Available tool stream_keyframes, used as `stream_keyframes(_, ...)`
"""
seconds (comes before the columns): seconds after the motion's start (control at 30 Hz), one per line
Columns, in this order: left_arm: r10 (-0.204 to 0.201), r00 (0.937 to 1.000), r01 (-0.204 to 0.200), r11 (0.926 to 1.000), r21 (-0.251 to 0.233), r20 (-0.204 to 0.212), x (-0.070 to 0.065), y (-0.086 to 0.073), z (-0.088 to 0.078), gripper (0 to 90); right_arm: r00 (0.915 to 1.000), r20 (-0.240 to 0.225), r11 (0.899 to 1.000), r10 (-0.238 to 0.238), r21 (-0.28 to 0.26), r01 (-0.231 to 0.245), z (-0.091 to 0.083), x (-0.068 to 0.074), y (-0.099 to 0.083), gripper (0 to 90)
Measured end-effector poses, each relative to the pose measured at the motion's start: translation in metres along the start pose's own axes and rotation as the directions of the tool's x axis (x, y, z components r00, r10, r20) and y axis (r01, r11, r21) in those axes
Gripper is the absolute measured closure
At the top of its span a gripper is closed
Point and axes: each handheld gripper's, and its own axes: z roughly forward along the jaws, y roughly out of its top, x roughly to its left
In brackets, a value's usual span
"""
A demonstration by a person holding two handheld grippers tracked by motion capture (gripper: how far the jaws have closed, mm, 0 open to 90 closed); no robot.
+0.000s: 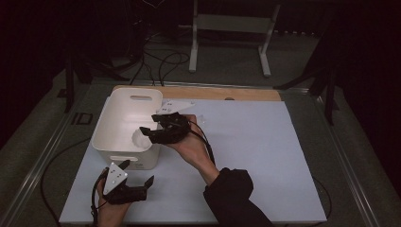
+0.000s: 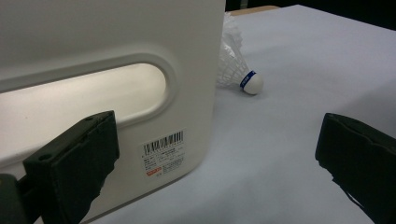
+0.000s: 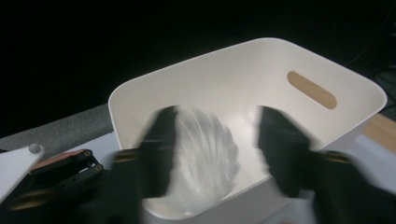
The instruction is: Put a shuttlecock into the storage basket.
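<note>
A white shuttlecock hangs over the white bin near the bench's far left corner, between the right claw's jaws, which stand apart, seemingly to drop it in. A second shuttlecock lies just beside the bin. The left claw waits open near the bench's front edge.

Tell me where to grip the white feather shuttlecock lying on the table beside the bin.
Probably the rounded white cork tip, just past the blue band, of the white feather shuttlecock. It lies on its side, tip pointing away from the white plastic bin, feather skirt against the wall. Come from the open table side; the feathers look fragile.
</note>
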Motion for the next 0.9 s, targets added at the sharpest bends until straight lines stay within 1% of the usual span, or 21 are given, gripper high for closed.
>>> stream_keyframes(0.03, 0.001, 1.0000, -0.001, 1.0000, 0.000, 0.000, 0.000, 0.000, 0.000, 0.1, 0.9997, 0.022, 1.000, -0.004, 0.015, 0.004, 0.001, 0.000, 0.001, 26.9)
stream_keyframes(0.1, 0.002, 1.0000, -0.002, 1.0000, 0.001, 0.001, 0.000, 0.000, 0.000, 0.1, 0.9998, 0.022, 1.000, 0.001, 0.020, -0.002, 0.000, 0.000, 0.000, 22.6)
stream_keyframes(0.13, 0.003, 1.0000, -0.003, 1.0000, 0.001, 0.001, 0.000, 0.000, 0.000, 0.1, 0.9995, 0.032, 1.000, 0.004, 0.020, -0.004, 0.000, 0.000, 0.000, 18.9)
stream_keyframes(0.23, 0.003, 1.0000, -0.003, 1.0000, 0.002, 0.000, 0.000, 0.000, 0.000, 0.1, 0.9990, 0.044, 1.000, 0.002, 0.017, -0.003, -0.001, -0.002, 0.000, 14.4)
stream_keyframes(0.27, 0.003, 1.0000, -0.003, 1.0000, 0.002, 0.000, 0.000, 0.000, 0.000, 0.1, 0.9988, 0.049, 1.000, 0.002, 0.018, -0.003, -0.002, -0.002, 0.000, 13.6)
stream_keyframes(0.3, 0.003, 1.0000, -0.003, 1.0000, 0.002, 0.000, 0.000, 0.000, 0.000, 0.1, 0.9991, 0.043, 1.000, 0.002, 0.011, -0.003, -0.002, -0.003, -0.001, 13.6)
stream_keyframes(0.43, 0.002, 1.0000, -0.002, 1.0000, 0.001, 0.000, 0.000, 0.000, 0.000, 0.1, 0.9983, 0.059, 1.000, 0.006, 0.009, -0.006, -0.004, -0.004, -0.001, 11.9)
stream_keyframes(0.47, 0.002, 1.0000, -0.002, 1.0000, 0.001, 0.000, 0.000, 0.000, 0.000, 0.1, 0.9985, 0.054, 1.000, 0.005, 0.007, -0.006, -0.004, -0.005, -0.002, 11.8)
stream_keyframes(0.53, 0.005, 1.0000, -0.005, 1.0000, 0.004, -0.001, 0.000, 0.000, 0.000, 0.1, 0.9978, 0.065, 1.000, 0.013, 0.009, -0.014, -0.005, -0.007, -0.003, 11.2)
stream_keyframes(0.57, 0.005, 1.0000, -0.005, 1.0000, 0.003, 0.000, 0.000, 0.000, 0.000, 0.1, 0.9976, 0.069, 1.000, 0.009, 0.008, -0.009, -0.005, -0.008, -0.003, 11.1)
stream_keyframes(0.6, 0.005, 1.0000, -0.005, 1.0000, 0.004, 0.000, 0.000, 0.000, 0.000, 0.1, 0.9971, 0.073, 1.000, 0.022, 0.010, -0.023, -0.005, -0.008, -0.003, 10.9)
stream_keyframes(0.63, 0.004, 1.0000, -0.004, 1.0000, 0.003, 0.001, 0.000, 0.000, 0.000, 0.1, 0.9974, 0.070, 1.000, 0.019, 0.003, -0.019, -0.005, -0.010, -0.004, 10.5)
stream_keyframes(0.73, 0.006, 1.0000, -0.006, 1.0000, 0.005, 0.001, 0.000, 0.000, 0.000, 0.1, 0.9962, 0.085, 1.000, 0.022, 0.005, -0.022, -0.007, -0.012, -0.005, 10.5)
stream_keyframes(0.8, 0.005, 1.0000, -0.005, 1.0000, 0.005, 0.001, 0.000, 0.000, 0.000, 0.1, 0.9955, 0.090, 0.999, 0.032, 0.000, -0.032, -0.008, -0.013, -0.005, 10.5)
stream_keyframes(0.9, 0.006, 1.0000, -0.006, 1.0000, 0.003, -0.002, 0.000, 0.000, 0.000, 0.1, 0.9946, 0.098, 0.999, 0.034, 0.000, -0.034, -0.010, -0.015, -0.006, 10.5)
